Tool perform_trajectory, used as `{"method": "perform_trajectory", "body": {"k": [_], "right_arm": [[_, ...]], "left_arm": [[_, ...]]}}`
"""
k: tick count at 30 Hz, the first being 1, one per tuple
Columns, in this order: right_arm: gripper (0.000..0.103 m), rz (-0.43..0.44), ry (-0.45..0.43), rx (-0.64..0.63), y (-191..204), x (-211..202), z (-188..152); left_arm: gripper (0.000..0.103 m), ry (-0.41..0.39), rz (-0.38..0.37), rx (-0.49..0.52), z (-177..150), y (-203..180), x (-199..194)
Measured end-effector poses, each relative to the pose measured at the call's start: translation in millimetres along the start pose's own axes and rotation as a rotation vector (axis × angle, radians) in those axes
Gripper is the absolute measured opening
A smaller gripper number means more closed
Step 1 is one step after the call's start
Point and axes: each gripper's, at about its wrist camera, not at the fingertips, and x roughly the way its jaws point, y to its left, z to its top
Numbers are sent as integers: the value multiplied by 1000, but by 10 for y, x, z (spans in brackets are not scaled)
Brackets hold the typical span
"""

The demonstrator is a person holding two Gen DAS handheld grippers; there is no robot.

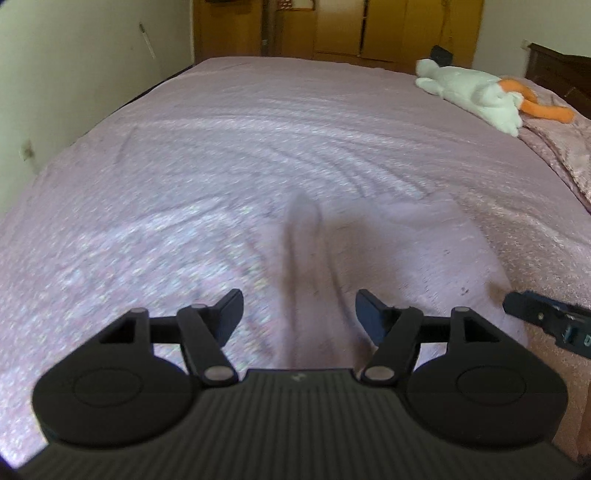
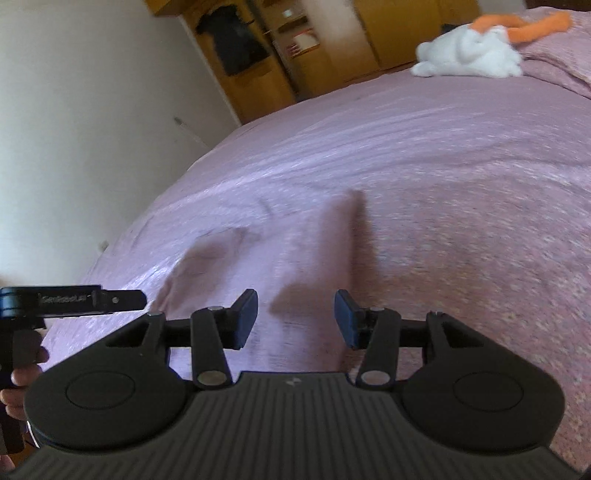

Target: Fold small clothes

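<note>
Two grippers hung over a bed (image 1: 258, 122) covered in a pale pink bedspread, both with their jaws spread wide and nothing between them. Starting at the left, the left gripper (image 1: 299, 314) pointed up the length of the bed, its fingers (image 1: 231, 312) above the near edge. Ahead of it and a little to its right lay the small garment (image 1: 388, 251), a pale pinkish piece close in colour to the bedspread, spread mostly flat near the bed's near edge with one raised fold standing up along its left part. The picture was blurred, so what kind of garment it was could not be told. Just beyond the garment's right side the tip of the right gripper (image 1: 543, 317) came in from the right edge of the left wrist view.

From the right wrist view the right gripper (image 2: 295, 317) hovered over the garment (image 2: 295, 254), not touching it as far as could be seen, while the left gripper (image 2: 122, 299) showed at the left, held in a hand (image 2: 22, 373). No containers were in view. At the bed's far right corner lay a white plush toy (image 1: 476, 92) with orange parts, well apart from the garment. Beyond the far edge stood yellow-brown wooden cupboards (image 1: 332, 29).
</note>
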Motion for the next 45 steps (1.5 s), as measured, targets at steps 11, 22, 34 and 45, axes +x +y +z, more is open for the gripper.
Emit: {"method": "perform_trajectory", "body": {"k": [11,22,34,45], "right_arm": [[54,11,-15,111,-325,146,-133],[55,139,1,69,83,325,-76],[58,125,31,-50,402,498,-97],[89,214,250,177,-18,1087,-61]], "left_arm": [[69,82,-74,-24,66,-196,810],[19,-27,-190,-105,155,-46,657],[52,6,-102,-174,14,515,599],[74,152,-225,-241,-205,595,660]]}}
